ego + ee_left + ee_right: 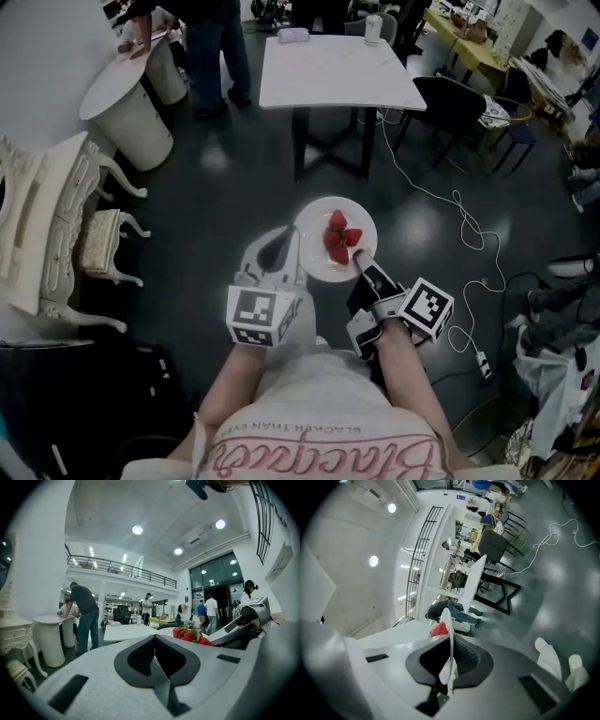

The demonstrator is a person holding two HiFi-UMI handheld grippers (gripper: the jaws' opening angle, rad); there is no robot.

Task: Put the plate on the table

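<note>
Strawberries (339, 237), red, pitted and glossy with green leafy caps, are lying in a small cluster on a round white glazed plate (314, 255), which is hanging in the centre of the head view above the dark, shiny floor (216, 187). Two pale grey moulded-plastic grippers are carrying it from the bottom of the frame.

The left claw (289, 242) is gripping the plate's left rim. In the left gripper view its dark, ridged pads are pressing together (154, 638), with the thin white rim (164, 631) running off to the right under the berries (190, 635).

The right claw (359, 259) is clamping the lower right rim. In the right gripper view the plate (449, 630) is showing edge-on as a thin white blade squeezed between the textured black pads (449, 645), with one red berry (438, 629) peeking out on its left.

A white, smooth, square-topped counter (333, 75) on dark legs is standing well apart at the top centre of the head view. A white cable (459, 211) is snaking across the floor at the right.
</note>
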